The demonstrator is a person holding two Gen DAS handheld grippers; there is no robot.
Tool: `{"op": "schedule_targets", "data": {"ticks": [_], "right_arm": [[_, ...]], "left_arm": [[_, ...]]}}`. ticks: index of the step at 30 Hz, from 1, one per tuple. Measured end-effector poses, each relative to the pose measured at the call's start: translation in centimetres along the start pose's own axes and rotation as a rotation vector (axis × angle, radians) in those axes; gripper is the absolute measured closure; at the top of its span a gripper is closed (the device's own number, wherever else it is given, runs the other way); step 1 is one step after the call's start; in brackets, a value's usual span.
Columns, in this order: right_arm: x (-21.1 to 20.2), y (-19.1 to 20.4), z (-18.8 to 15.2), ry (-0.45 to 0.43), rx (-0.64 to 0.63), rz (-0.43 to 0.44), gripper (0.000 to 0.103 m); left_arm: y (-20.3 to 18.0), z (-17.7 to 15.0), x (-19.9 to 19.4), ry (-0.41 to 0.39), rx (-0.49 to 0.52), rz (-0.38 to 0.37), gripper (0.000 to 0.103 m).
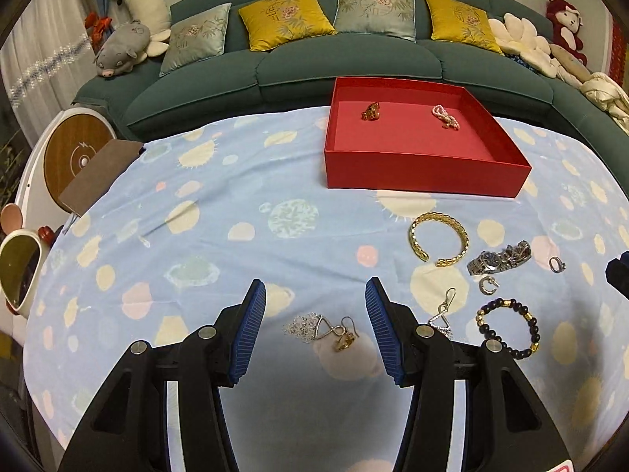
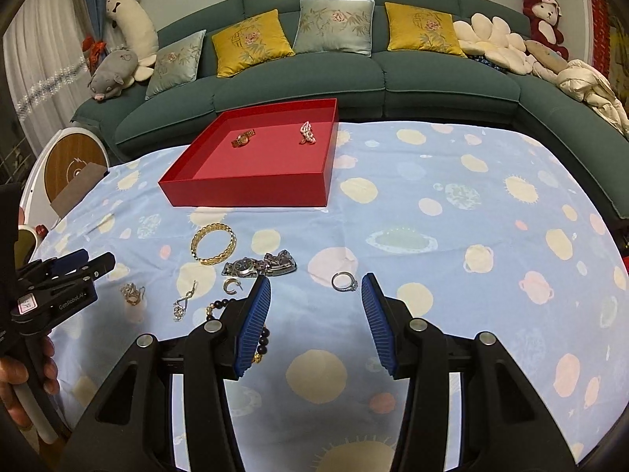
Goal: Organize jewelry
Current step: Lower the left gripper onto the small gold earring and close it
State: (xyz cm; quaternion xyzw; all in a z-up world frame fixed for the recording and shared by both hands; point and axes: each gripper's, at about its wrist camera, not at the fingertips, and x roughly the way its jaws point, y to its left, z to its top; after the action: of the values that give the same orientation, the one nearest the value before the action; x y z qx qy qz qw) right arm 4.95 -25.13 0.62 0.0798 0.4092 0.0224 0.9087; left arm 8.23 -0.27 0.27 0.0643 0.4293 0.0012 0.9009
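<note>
Red tray (image 1: 412,173) holding gold watch (image 1: 370,111) and pearl strand (image 1: 445,116); loose before it: gold bangle (image 1: 438,239), silver watch (image 1: 499,261), ring (image 2: 344,281), bead bracelet (image 1: 507,328), earrings (image 1: 320,328).

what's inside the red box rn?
Two pieces lie on the floor of the red box: a gold watch toward its left, a pink pearl bracelet toward its right, apart. The near wall hides a strip of the floor behind it.
</note>
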Motion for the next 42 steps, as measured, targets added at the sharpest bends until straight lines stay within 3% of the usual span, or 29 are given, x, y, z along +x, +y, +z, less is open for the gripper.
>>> {"op": "schedule_targets", "data": {"ticks": [4, 7, 24, 35, 42], "right_arm": [[0.9, -0.1, -0.3, 0.017, -0.014, -0.018, 0.056], [1.5, -0.3, -0.5, 0.029, -0.02, -0.037, 0.052], [7.7, -2.3, -0.9, 0.119, 0.011, -0.091, 0.052], [8.4, -1.5, -0.8, 0.118, 0.0, -0.093, 0.052], [7.9, -0.8, -0.7, 0.112, -0.013, -0.073, 0.052]], "left_arm": [[0.4, -0.1, 0.2, -0.007, 0.002, 0.021, 0.051], [1.0, -0.5, 0.8, 0.02, -0.024, -0.008, 0.043], [5.5, -1.6, 2.8, 0.081, -0.157, -0.079, 0.038], [3.1, -3.2, 3.2, 0.086, -0.064, -0.137, 0.03], [3.2, -3.6, 4.4, 0.115, -0.085, -0.163, 0.03]]}}
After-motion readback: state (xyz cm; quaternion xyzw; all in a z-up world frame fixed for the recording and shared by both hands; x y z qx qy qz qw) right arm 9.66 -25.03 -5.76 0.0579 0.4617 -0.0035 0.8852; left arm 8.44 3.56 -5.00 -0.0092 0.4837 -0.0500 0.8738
